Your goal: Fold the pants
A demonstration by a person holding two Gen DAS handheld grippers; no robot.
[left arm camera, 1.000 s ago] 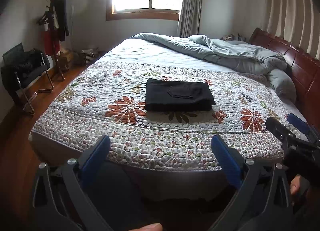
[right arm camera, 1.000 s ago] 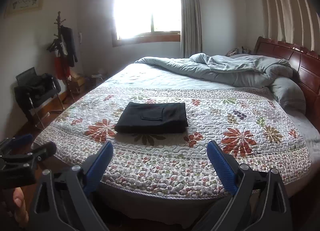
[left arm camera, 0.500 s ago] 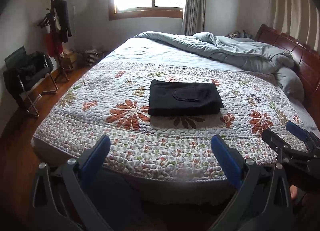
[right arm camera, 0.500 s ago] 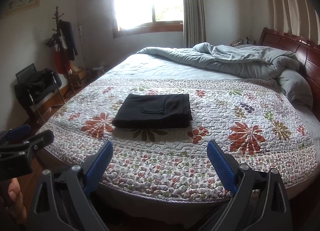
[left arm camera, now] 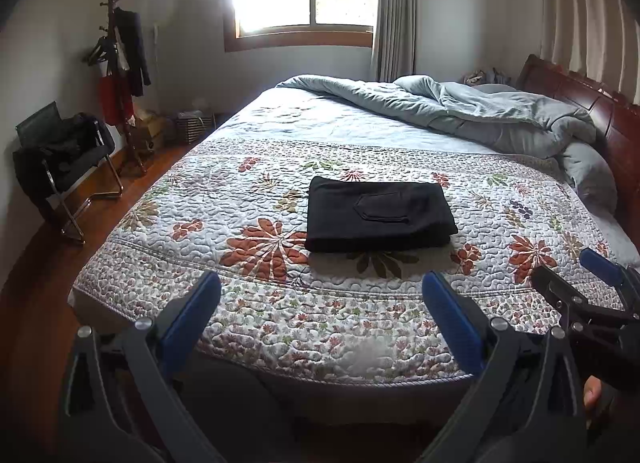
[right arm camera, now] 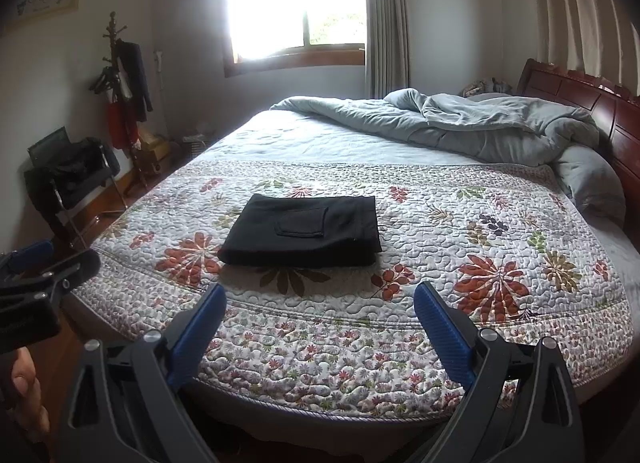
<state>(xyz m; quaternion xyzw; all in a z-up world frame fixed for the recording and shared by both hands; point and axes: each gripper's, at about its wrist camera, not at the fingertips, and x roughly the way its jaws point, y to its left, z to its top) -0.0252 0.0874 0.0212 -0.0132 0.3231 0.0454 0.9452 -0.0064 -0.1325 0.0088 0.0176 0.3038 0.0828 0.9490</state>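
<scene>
Floral quilted bed, folded pants

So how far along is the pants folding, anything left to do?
It looks finished. The black pants lie as a neat, flat rectangle on the floral quilted bedspread, a pocket facing up. Nothing is in hand: the left hand-held gripper and right hand-held gripper are both open, empty and short of the bed's near edge. Nothing obvious is left, perhaps only putting the pants away.

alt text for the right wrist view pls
Black pants lie folded into a neat rectangle on a floral quilt covering a bed. The right gripper is open and empty in the foreground, short of the bed.
</scene>
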